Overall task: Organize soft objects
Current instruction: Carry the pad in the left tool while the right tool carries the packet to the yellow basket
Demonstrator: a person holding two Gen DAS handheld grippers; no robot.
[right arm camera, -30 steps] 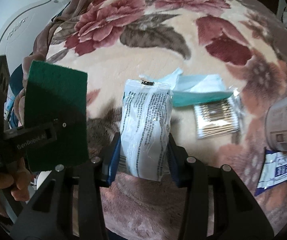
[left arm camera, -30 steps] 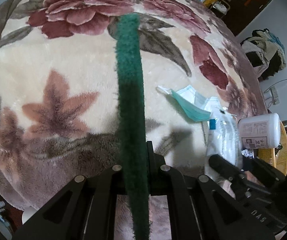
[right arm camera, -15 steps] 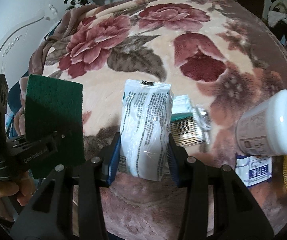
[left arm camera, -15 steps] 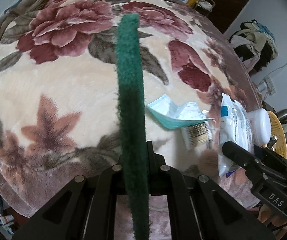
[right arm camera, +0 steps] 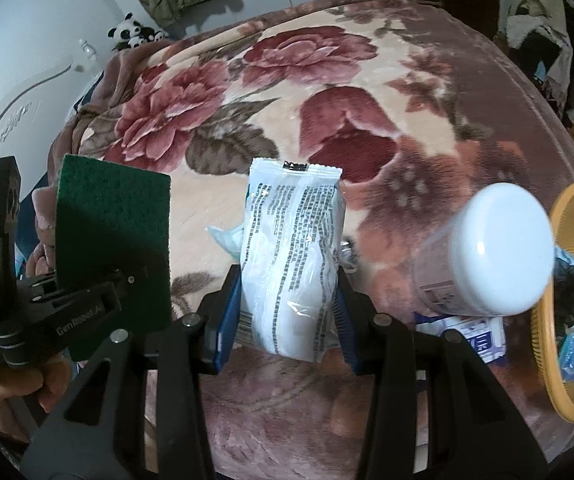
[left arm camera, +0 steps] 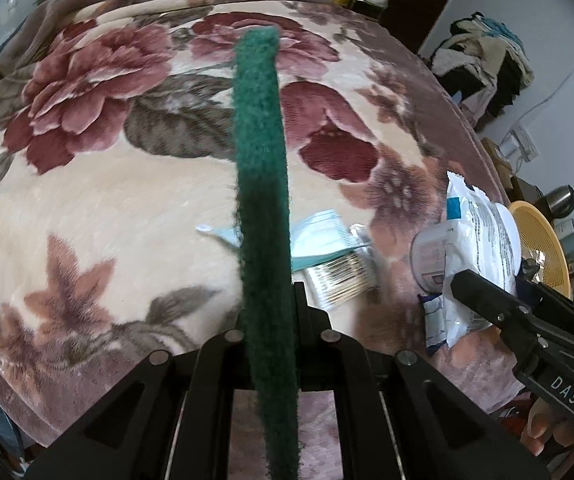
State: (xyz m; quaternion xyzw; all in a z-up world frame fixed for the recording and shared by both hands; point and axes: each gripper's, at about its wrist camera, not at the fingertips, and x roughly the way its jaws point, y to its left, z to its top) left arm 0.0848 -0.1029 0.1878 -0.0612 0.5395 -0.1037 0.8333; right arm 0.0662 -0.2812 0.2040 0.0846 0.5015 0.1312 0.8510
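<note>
My left gripper [left arm camera: 269, 308] is shut on a green scouring pad [left arm camera: 261, 184], held edge-on above the bed; the pad's flat face shows in the right wrist view [right arm camera: 113, 240]. My right gripper [right arm camera: 287, 292] is shut on a white printed packet [right arm camera: 293, 256], held upright; it also shows at the right of the left wrist view [left arm camera: 475, 236]. On the floral blanket [left arm camera: 107, 184] lie a blue face mask [left arm camera: 319, 236] and a pack of cotton swabs [left arm camera: 341, 280], below and between the two grippers.
A white jar [right arm camera: 483, 256] lies on its side at the right, with a small blue-and-white sachet [right arm camera: 471, 332] under it. An orange basket [right arm camera: 567, 292] holding a few items stands at the bed's right edge. Clothes pile [left arm camera: 483, 64] stands beyond the bed.
Both grippers have lifted and pulled back from the bed with their loads. The jar and the orange basket have come into view at the right.
</note>
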